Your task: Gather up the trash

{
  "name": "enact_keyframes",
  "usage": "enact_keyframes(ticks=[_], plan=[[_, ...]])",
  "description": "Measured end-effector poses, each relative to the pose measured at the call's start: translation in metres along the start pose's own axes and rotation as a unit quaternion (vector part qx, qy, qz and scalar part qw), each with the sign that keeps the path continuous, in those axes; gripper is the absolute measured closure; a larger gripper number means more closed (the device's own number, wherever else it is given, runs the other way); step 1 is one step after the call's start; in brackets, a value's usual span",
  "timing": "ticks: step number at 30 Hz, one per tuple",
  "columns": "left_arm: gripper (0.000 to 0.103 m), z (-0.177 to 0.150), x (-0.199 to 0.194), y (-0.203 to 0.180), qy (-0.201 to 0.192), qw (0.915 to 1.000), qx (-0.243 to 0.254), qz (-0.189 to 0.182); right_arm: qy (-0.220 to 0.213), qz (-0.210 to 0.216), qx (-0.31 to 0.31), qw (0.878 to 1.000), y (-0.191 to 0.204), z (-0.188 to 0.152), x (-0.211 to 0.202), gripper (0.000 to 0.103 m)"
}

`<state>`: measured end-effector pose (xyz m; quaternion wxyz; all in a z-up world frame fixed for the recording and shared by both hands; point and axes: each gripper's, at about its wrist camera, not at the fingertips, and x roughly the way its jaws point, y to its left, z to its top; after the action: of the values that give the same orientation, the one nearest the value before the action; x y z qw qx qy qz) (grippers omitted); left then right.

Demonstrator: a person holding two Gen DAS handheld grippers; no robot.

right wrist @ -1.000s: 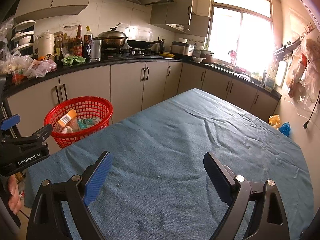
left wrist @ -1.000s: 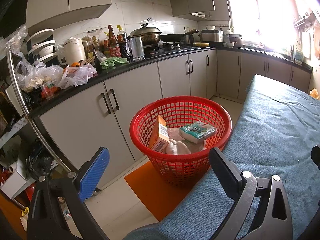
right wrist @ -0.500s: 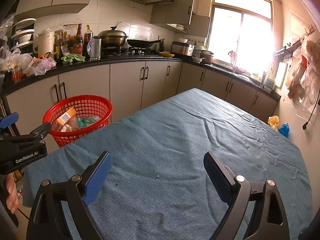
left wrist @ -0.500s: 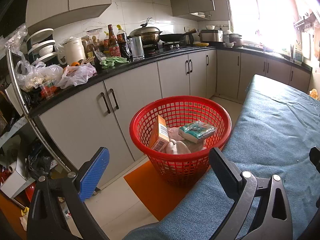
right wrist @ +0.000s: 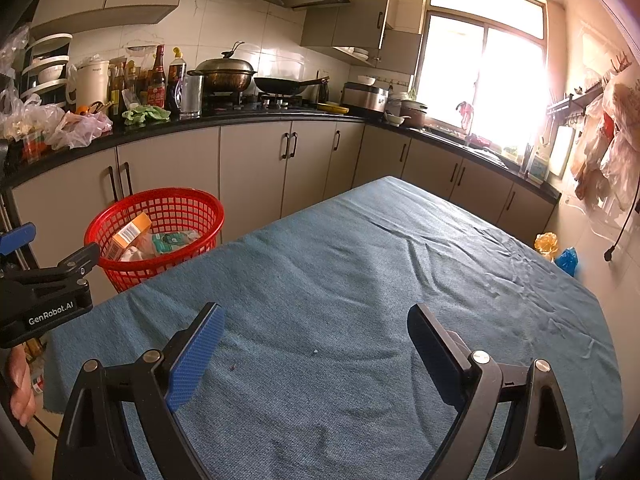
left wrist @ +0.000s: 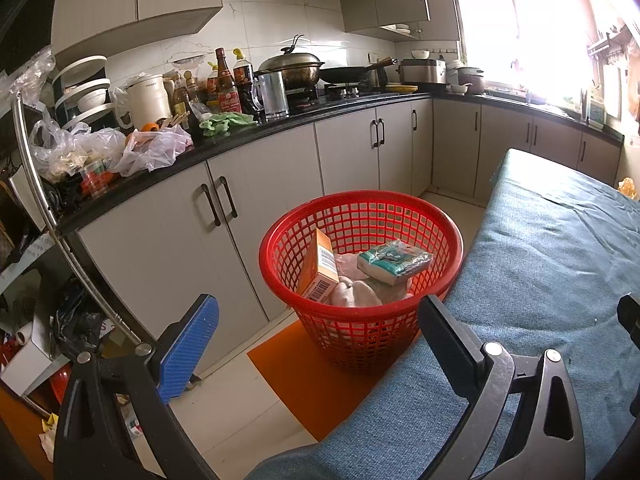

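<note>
Basket on the floor, between table and cabinets

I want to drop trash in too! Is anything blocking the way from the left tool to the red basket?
Nothing visible does. The left tool is open and empty, with only air and floor between it and the red basket. The open-topped basket already holds an orange box and a tissue pack.
</note>
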<state>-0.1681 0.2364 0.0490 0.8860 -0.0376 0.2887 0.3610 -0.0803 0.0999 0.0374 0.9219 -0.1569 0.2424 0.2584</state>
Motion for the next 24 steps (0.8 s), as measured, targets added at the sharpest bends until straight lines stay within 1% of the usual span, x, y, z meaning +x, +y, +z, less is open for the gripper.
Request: enact_keyframes(ticks=[24], plan=[[0.004, -0.0022, 0.0003, 0.0000, 0.001, 1.0000, 0.000, -0.002, 0.002, -0.002, -0.004, 1.000, -0.0026, -0.0018, 0.0013, 0.008]])
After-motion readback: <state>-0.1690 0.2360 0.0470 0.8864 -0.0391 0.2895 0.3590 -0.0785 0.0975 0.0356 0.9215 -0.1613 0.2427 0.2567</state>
